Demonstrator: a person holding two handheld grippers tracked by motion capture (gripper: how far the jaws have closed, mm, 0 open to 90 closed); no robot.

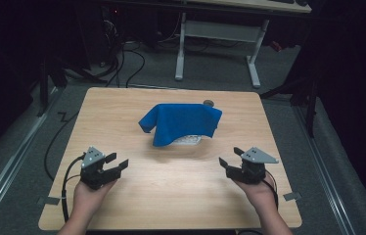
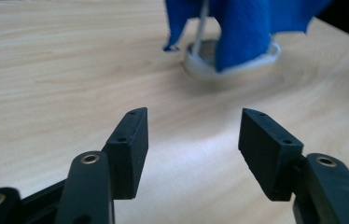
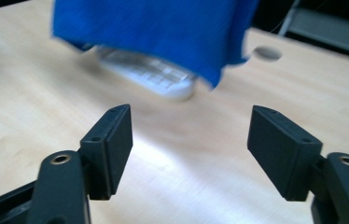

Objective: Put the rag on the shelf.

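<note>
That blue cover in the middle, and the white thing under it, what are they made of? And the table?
The blue cover looks like soft matte cloth: it drapes in folds with limp corners. The white thing beneath seems to be hard plastic, smooth and pale, with a grid-like pattern, though blur leaves it uncertain. The table looks like light wood or wood-print laminate, with visible grain and a faint sheen.

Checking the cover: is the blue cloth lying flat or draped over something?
Draped: the blue cloth hangs tented over a white rack.
</note>
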